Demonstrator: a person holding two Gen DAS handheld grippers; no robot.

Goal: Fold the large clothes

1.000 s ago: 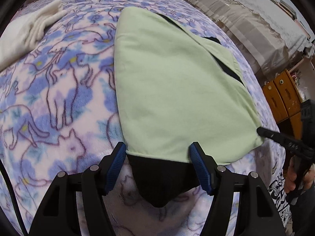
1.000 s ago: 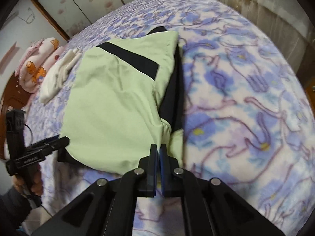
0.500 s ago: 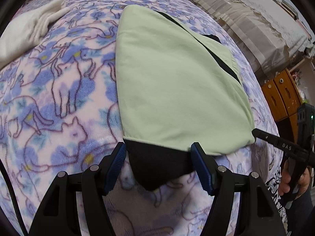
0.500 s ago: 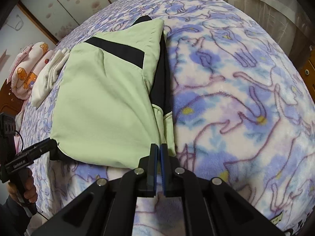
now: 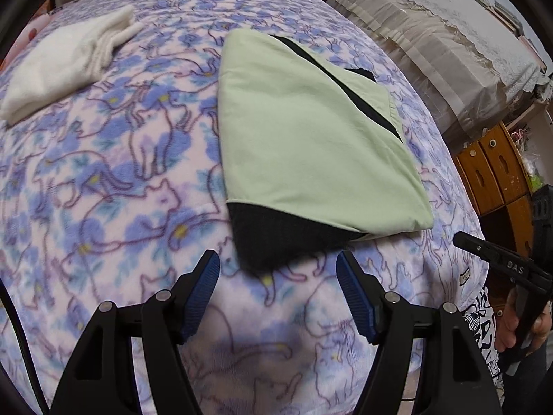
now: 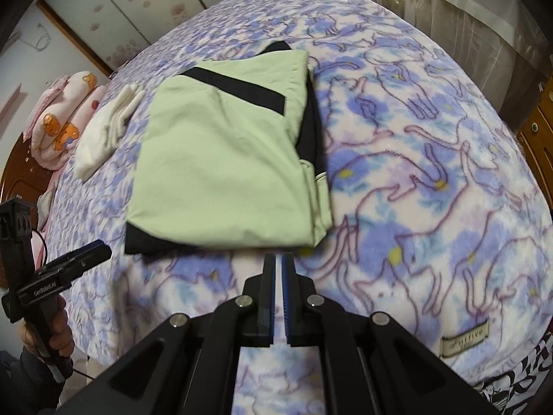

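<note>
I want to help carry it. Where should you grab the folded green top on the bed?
Probably the near edge of the green top, where the black corner sticks out flat toward the left gripper. That gripper is open and facing it, so sliding straight forward along the blanket should catch all the layers together.

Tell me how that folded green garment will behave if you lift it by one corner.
The green garment will probably go floppy and unfold: it is soft cloth in loose layers, with black fabric poking out underneath. It looks light for its size. On the fuzzy blanket it would likely drag and bunch rather than slide.
</note>
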